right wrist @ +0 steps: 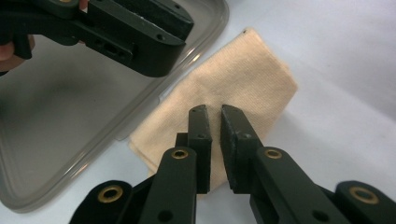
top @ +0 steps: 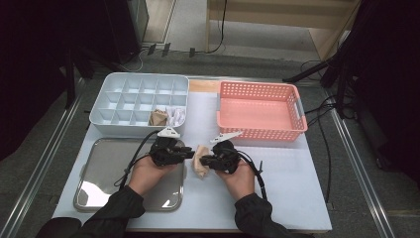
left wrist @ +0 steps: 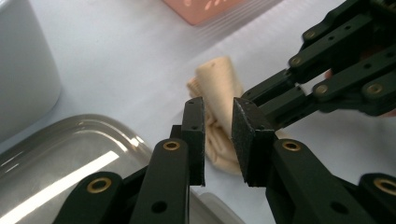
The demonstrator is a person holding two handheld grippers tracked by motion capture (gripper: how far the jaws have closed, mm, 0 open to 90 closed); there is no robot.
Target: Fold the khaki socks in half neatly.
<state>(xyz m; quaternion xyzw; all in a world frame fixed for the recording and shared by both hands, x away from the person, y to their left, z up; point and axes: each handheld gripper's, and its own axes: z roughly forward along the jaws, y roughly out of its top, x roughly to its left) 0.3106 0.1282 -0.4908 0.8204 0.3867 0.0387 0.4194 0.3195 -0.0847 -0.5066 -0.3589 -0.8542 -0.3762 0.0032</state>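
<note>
Lying betw. both grippers, beige cloth [top: 200,162]; jaws narrow, holding nothing.

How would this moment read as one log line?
left gripper: open, over cloth | right gripper: open, over cloth | cloth: beside tray

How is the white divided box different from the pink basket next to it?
The white box has solid walls and is split into many small compartments; the pink basket has perforated walls and one open space. The box holds a tan cloth and a white item in its front cells; the basket looks empty. The box sits on the left behind the metal tray, the basket on the right. Both are rectangular, open-topped and at the table's far side.
</note>
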